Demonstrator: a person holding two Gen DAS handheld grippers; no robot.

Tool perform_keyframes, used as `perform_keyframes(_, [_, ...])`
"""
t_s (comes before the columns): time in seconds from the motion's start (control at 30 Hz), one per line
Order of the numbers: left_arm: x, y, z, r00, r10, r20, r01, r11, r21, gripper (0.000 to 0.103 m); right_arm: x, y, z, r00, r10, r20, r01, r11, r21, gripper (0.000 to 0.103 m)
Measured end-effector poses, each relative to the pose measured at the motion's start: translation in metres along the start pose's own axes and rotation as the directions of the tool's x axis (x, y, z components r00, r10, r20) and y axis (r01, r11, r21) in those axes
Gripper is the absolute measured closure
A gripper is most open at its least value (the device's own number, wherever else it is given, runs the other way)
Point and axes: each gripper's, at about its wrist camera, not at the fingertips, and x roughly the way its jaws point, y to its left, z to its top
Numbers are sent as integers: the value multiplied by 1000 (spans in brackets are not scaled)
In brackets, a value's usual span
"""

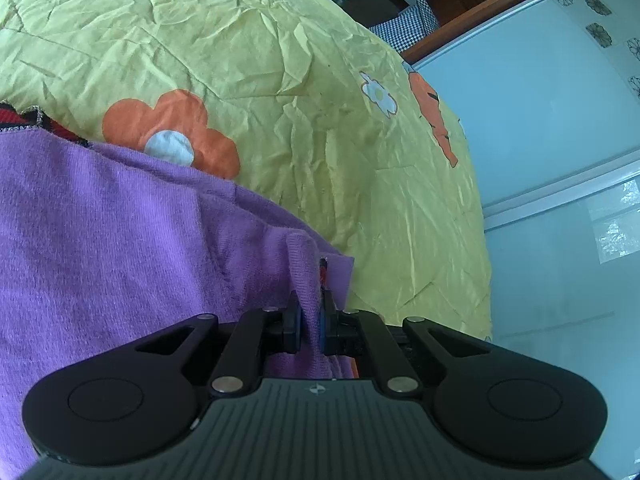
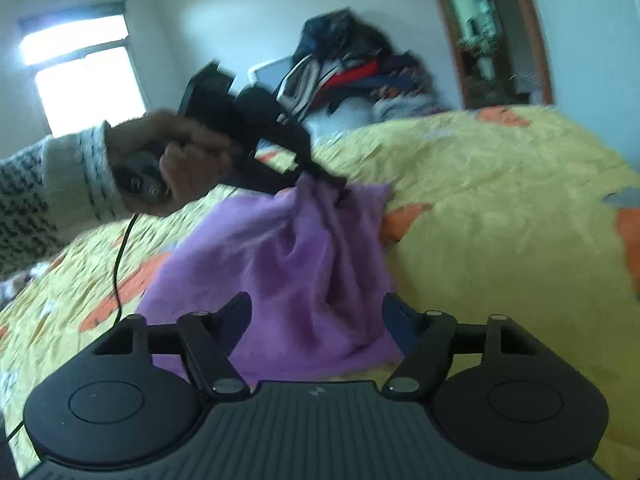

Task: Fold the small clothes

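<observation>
A small purple knit garment [image 1: 120,232] lies on a yellow flowered quilt [image 1: 280,60]. My left gripper [image 1: 311,312] is shut on a bunched corner of it, the cloth pinched between the two fingers. A bit of red and black fabric [image 1: 24,118] shows at the garment's far left edge. In the right wrist view the same purple garment [image 2: 288,272] hangs lifted from the left gripper [image 2: 340,188], held by a hand [image 2: 184,160] in a patterned sleeve. My right gripper [image 2: 318,312] stands open, its fingers on either side of the garment's lower part.
The quilt [image 2: 500,208] covers a bed that drops off at the right toward a pale wardrobe door [image 1: 540,120]. A pile of clothes [image 2: 352,72] sits beyond the bed by the wall. A black cable [image 2: 120,264] trails over the quilt at left.
</observation>
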Motion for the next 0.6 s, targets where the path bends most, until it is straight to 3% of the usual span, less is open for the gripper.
perform_keyframes(0.13, [-3, 2, -1, 1000, -11, 1, 11, 1000, -3, 96, 22, -7, 0, 997, 8, -75, -6, 1000, 24, 35])
perform_keyframes(0.17, [-4, 2, -1, 1000, -14, 2, 14, 1000, -5, 96, 25, -9, 1, 996, 0, -89, 3, 1000, 31, 49])
perform_keyframes(0.2, [-6, 2, -1, 1000, -18, 4, 18, 1000, -3, 96, 27, -10, 1, 994, 4, -106, -1, 999, 33, 82])
perform_keyframes(0.23, [-7, 2, -2, 1000, -23, 7, 23, 1000, -3, 96, 29, -11, 0, 993, 13, -116, -9, 999, 36, 96])
perform_keyframes(0.6, [-21, -18, 0, 999, -32, 27, 31, 999, 23, 96, -10, -10, 11, 999, 11, 36, -14, 997, 80, 96])
